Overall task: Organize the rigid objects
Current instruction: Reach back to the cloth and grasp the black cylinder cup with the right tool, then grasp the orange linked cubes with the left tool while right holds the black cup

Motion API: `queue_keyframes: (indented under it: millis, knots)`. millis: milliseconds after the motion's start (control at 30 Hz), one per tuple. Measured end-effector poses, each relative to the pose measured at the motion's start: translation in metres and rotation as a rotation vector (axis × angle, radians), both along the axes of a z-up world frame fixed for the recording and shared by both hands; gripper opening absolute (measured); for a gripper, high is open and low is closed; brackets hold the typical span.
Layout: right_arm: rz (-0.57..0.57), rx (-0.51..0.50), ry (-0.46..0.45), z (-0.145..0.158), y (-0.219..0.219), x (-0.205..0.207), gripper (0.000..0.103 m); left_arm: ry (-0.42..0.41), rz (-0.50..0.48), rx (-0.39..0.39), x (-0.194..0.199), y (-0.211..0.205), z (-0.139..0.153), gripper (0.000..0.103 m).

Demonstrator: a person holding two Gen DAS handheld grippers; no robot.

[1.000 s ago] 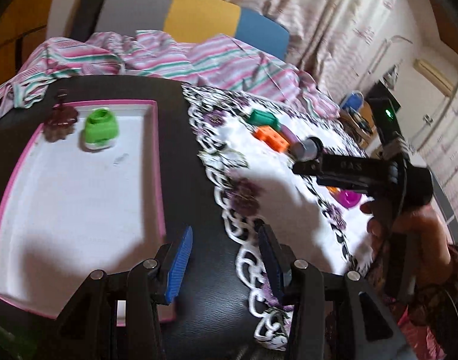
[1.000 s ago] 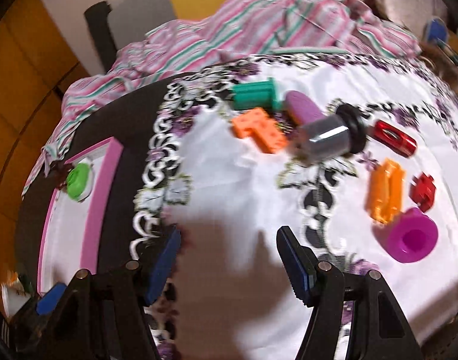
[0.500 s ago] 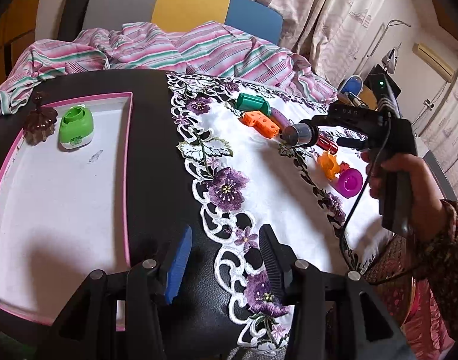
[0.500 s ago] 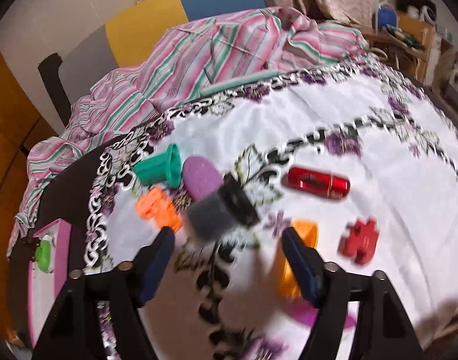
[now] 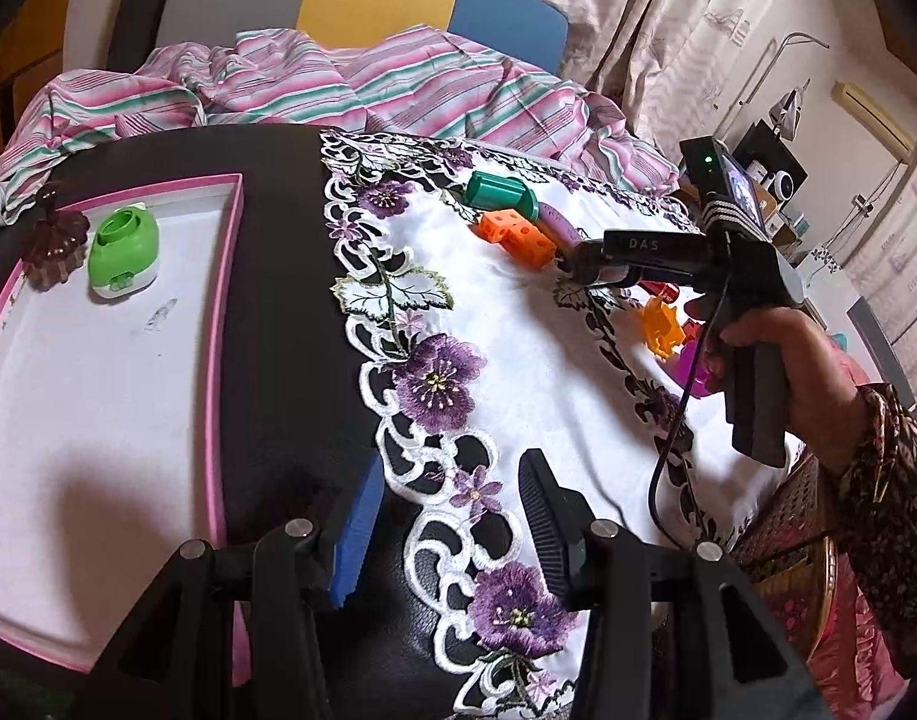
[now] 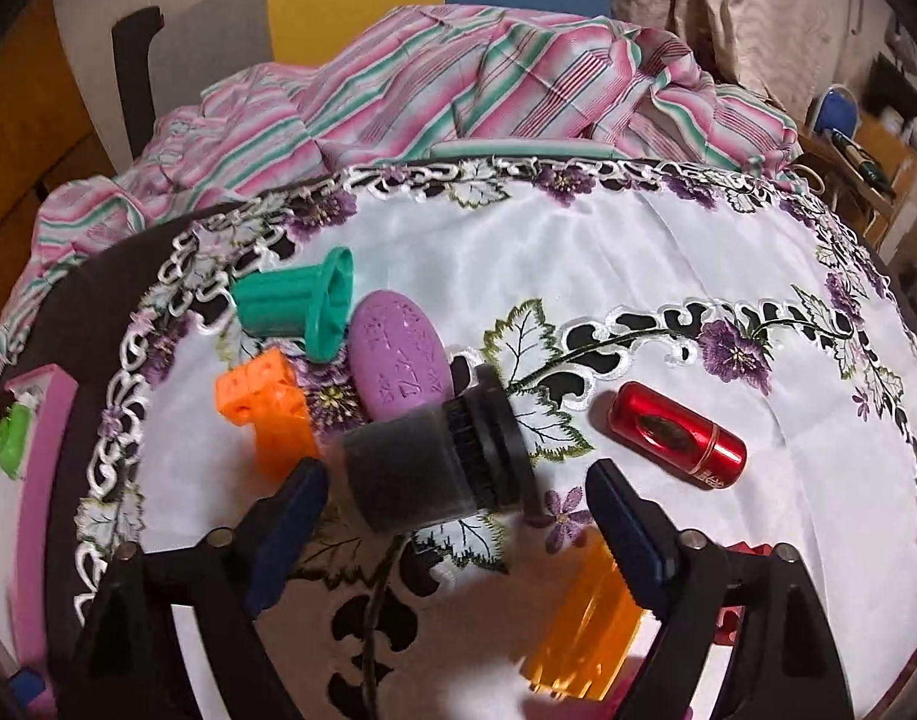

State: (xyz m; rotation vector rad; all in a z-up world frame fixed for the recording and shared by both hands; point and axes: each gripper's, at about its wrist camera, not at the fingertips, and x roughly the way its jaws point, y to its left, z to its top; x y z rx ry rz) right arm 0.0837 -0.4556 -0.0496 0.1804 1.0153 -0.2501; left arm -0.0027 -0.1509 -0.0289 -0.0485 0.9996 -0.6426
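On the white embroidered cloth (image 6: 518,252) lies a grey cylinder with a black cap (image 6: 422,468). It sits between the fingers of my right gripper (image 6: 458,498), whose jaws are closing, with gaps still showing at both pads. Close behind it are a purple oval (image 6: 398,354), a teal spool (image 6: 290,306) and an orange block (image 6: 266,408). A red tube (image 6: 674,435) lies to the right. My left gripper (image 5: 446,510) hangs open over the cloth's lace edge, holding nothing. The pink-rimmed white tray (image 5: 224,312) holds a green piece (image 5: 125,252).
A clear orange piece (image 6: 584,630) lies under my right finger. A brown ornament (image 5: 53,246) sits at the tray's far corner. Striped fabric (image 5: 368,84) is heaped behind the black table (image 5: 290,360). A person's hand (image 5: 782,354) holds the right gripper, with a magenta cup (image 5: 692,369) beside it.
My right gripper has moved over the cloth to the far cluster, and the grey cylinder now lies between its fingers. The left gripper has drifted slightly right, still open.
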Motion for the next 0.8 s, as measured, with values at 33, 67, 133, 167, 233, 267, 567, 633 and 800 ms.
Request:
queue_keyframes:
  millis: [33,67,133,167,233,267,567,633,800]
  knots:
    - [0.004,-0.004,0.008,-0.002,0.001,0.001,0.071,-0.001,-0.004,-0.001,0.001,-0.002,0.0,0.047]
    - [0.008,-0.011,0.018,-0.003,0.002,0.001,0.071,-0.003,-0.007,0.0,0.002,-0.005,0.001,0.047]
    - [0.014,-0.006,0.015,-0.002,0.003,0.0,0.07,-0.007,-0.011,0.007,0.005,-0.012,0.001,0.047]
    - [0.011,0.012,0.006,-0.001,0.001,-0.001,0.07,-0.007,-0.013,0.006,0.006,-0.015,0.002,0.047]
    - [-0.002,0.052,-0.005,0.0,-0.002,-0.004,0.07,-0.008,-0.017,0.004,0.01,-0.022,0.004,0.047]
    - [-0.016,0.074,-0.007,0.0,-0.005,-0.005,0.07,-0.013,-0.018,0.008,0.012,-0.026,0.005,0.047]
    - [-0.155,0.058,0.021,0.002,-0.026,-0.018,0.069,0.004,-0.008,0.031,0.05,-0.069,0.006,0.047]
    - [-0.175,0.065,0.027,0.001,-0.031,-0.019,0.069,0.015,0.001,0.034,0.061,-0.08,0.004,0.047]
    - [-0.203,0.087,0.023,0.002,-0.04,-0.022,0.069,0.029,0.004,0.048,0.089,-0.117,0.001,0.053]
